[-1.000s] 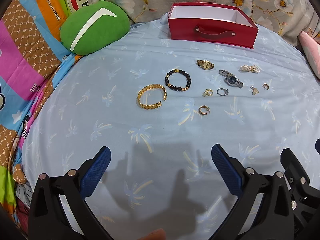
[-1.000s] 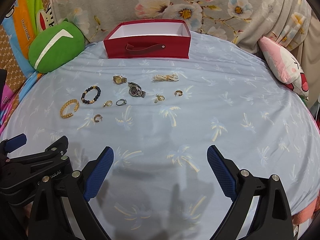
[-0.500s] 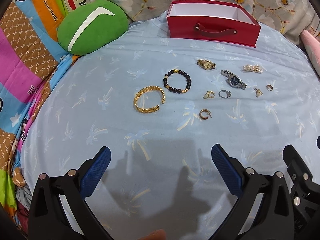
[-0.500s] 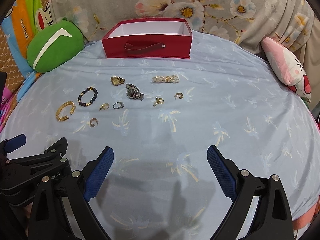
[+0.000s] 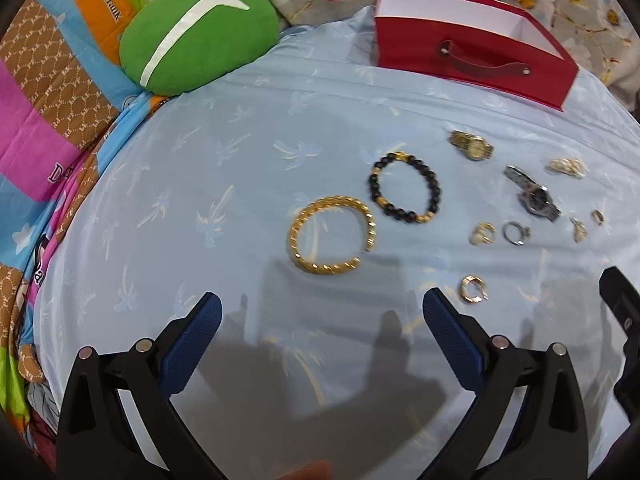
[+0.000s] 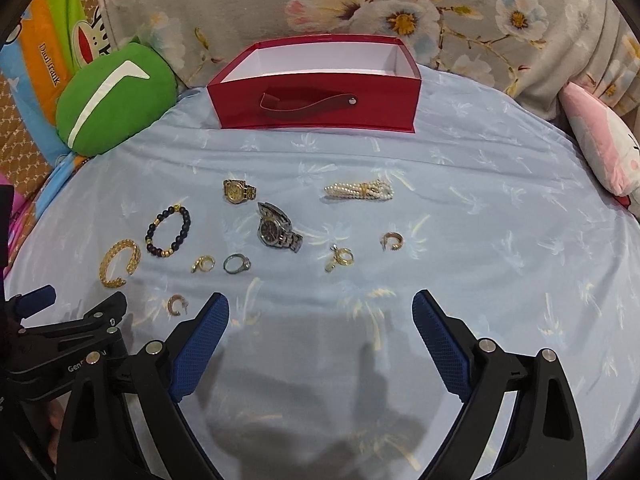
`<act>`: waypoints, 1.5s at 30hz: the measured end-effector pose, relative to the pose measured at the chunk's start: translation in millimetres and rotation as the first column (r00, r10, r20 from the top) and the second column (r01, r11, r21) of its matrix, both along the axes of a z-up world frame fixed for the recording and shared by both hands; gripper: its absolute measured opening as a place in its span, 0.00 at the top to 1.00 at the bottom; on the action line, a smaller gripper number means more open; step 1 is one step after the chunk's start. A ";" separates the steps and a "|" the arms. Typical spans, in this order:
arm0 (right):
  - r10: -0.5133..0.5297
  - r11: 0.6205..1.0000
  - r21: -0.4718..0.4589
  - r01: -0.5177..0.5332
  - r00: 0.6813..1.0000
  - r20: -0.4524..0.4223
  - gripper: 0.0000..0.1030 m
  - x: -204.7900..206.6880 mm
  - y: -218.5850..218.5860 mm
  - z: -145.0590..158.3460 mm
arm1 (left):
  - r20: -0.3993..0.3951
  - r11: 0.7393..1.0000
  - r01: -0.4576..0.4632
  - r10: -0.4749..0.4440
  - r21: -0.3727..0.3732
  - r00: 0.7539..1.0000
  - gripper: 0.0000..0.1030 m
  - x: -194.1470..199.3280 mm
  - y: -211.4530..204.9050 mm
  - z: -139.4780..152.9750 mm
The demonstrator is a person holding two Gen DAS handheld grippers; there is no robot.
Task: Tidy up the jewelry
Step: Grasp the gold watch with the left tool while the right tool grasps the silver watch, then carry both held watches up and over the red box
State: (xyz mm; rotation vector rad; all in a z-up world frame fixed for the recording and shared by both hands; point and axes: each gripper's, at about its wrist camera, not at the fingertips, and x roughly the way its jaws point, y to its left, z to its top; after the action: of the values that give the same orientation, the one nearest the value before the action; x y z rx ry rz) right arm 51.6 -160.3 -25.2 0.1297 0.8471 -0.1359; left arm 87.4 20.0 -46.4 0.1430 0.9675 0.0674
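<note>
While both jaws gape empty, the right hand-held gripper point(image 6: 320, 320) narrowing slightly, the left hand-held gripper point(image 5: 318, 314) should straddle the gold chain-link cuff bracelet point(image 5: 332, 236) lying on the blue bedsheet point(image 5: 240, 184), then carry it to the open red cardboard box point(image 6: 316, 108).

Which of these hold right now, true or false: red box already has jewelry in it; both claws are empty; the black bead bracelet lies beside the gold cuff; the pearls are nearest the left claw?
1. The red box holds jewelry. False: the part of its inside that shows is bare.
2. The left claw and right claw hold nothing. True; the right one's jaws are closing on nothing.
3. The black bead bracelet lies beside the gold cuff. True.
4. The pearl strand lies nearest the left claw. False: a small gold hoop does.
</note>
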 end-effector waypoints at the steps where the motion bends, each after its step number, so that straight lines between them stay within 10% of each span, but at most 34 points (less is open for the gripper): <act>1: 0.011 1.000 0.009 -0.011 1.000 -0.003 0.19 6.8 -0.1 -1.5 | 0.000 1.000 -0.007 0.007 -0.002 1.000 0.05 3.7 3.1 -1.4; 20: 0.099 0.991 0.101 -0.092 0.993 -0.069 0.46 91.4 -3.4 -38.5 | -0.054 0.993 -0.065 0.060 -0.099 0.997 0.05 45.1 39.0 -22.3; 25: 0.120 0.988 0.106 -0.112 0.990 -0.070 0.77 92.9 -2.4 -38.4 | -0.056 0.990 -0.048 0.041 -0.130 0.998 0.05 45.7 36.8 -19.5; 45: 0.013 0.992 0.128 -0.012 1.000 -0.006 0.81 55.3 -42.1 -6.5 | 0.032 0.960 0.228 -0.226 -0.163 0.974 0.05 98.8 -67.2 16.2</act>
State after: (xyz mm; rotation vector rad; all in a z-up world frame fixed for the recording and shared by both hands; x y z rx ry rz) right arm 106.9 -202.3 -31.7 0.2438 0.8635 -0.0703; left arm 186.2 -47.2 -30.2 0.0991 0.9337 -0.2231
